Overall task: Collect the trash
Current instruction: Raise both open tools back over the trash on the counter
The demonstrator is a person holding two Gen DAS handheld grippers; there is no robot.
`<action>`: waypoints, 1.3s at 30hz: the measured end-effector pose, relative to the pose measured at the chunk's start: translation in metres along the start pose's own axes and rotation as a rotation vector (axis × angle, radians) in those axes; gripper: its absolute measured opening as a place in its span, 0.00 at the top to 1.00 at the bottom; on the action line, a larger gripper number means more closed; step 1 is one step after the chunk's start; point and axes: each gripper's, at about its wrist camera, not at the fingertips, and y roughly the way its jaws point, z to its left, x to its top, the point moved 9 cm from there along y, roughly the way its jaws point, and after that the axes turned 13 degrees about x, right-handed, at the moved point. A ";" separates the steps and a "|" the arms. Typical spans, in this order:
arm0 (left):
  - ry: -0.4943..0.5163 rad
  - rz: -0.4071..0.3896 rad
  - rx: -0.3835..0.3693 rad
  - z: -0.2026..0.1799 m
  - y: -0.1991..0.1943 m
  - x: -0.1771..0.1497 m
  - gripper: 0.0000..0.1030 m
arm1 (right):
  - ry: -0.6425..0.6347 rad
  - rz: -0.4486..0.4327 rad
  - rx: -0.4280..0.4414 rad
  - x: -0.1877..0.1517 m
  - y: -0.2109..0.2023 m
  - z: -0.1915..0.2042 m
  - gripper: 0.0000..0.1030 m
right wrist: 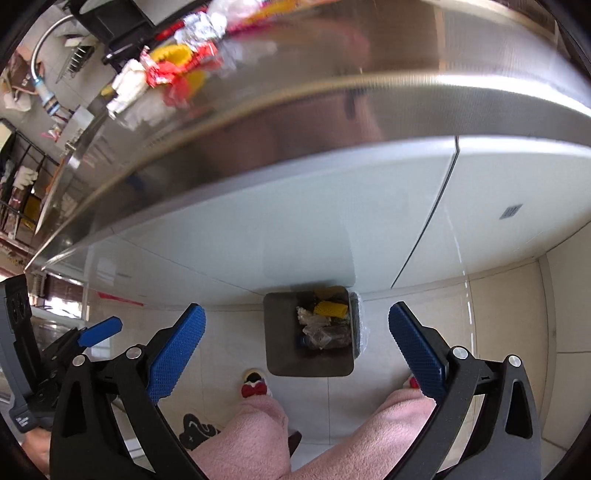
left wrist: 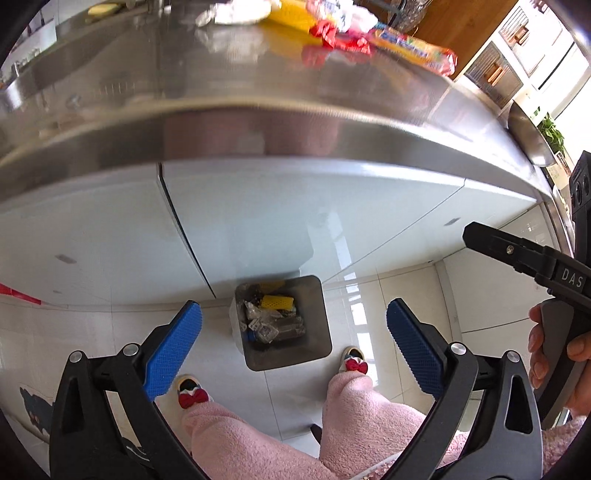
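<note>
A small grey trash bin [left wrist: 317, 317] [right wrist: 277, 332] stands on the floor against the white cabinet, holding clear plastic wrappers and a yellow mesh piece [left wrist: 277, 302] [right wrist: 330, 309]. My left gripper [left wrist: 293, 332] hangs open well above it, nothing between its blue pads. My right gripper [right wrist: 297, 332] is open too and holds nothing; it shows at the right edge of the left wrist view [left wrist: 517, 254]. On the steel counter [left wrist: 258, 92] [right wrist: 406, 48] lies more trash: red wrappers [left wrist: 332, 35] [right wrist: 166, 75], a long orange packet [left wrist: 417, 50], crumpled foil [right wrist: 201, 24] and a yellow piece [left wrist: 291, 14] [right wrist: 177, 55].
The counter's steel edge [left wrist: 295, 147] overhangs white cabinet doors [left wrist: 258, 221]. Below the grippers are the person's pink fleece legs [left wrist: 258, 435] and slippers with red bows [left wrist: 192, 397], on a pale tiled floor [right wrist: 498, 332]. A sink tap [right wrist: 44, 44] is at far left.
</note>
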 end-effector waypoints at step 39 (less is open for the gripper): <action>0.000 -0.143 -0.013 -0.038 0.020 0.218 0.32 | -0.120 -0.236 -0.039 0.242 -0.013 -0.035 0.12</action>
